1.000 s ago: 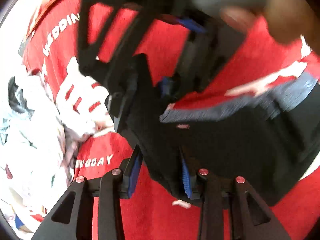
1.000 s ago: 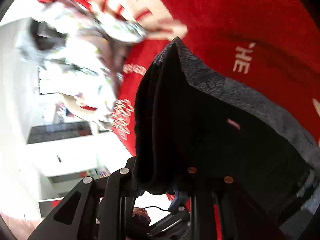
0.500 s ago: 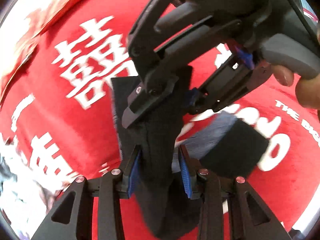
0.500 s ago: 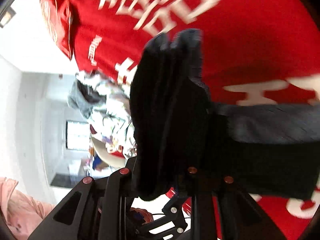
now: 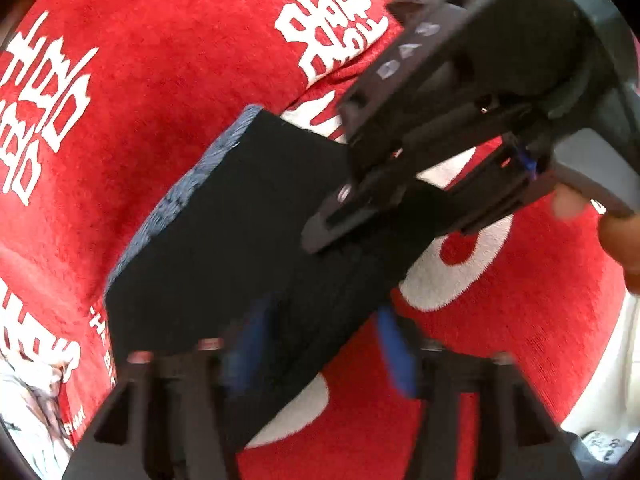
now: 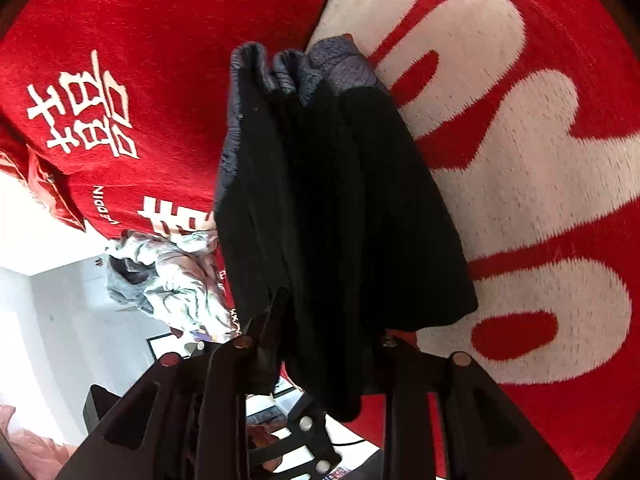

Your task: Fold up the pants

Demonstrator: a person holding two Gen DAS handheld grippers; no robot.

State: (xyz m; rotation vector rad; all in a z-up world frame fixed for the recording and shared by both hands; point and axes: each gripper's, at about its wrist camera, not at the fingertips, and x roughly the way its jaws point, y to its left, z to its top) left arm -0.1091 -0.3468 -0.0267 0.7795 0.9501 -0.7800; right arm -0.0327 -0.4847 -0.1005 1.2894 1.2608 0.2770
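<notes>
The black pants (image 5: 240, 220), folded into a thick bundle with a grey waistband (image 5: 180, 192), lie on a red blanket (image 5: 180, 60) with white lettering. My left gripper (image 5: 320, 344) straddles the near end. Its jaws are opening, and the blue pads (image 5: 394, 356) stand clear of the cloth. My right gripper (image 5: 360, 232), held by a hand (image 5: 616, 240), has the bundle's far right end. In the right wrist view the pants (image 6: 340, 200) fill the gap of my right gripper (image 6: 328, 332), whose jaws are starting to open. The waistband (image 6: 288, 68) points away.
A heap of crumpled light clothes (image 6: 168, 272) lies at the blanket's (image 6: 160, 20) edge and shows again as a heap (image 5: 24, 400) at the lower left. A white surface (image 5: 600, 380) borders the blanket on the right. Room furniture shows beyond the edge.
Both grippers carried the folded pants across the blanket and lowered them onto it. My left gripper's pads, pressed on the cloth before, have spread apart. The right fingers have parted slightly.
</notes>
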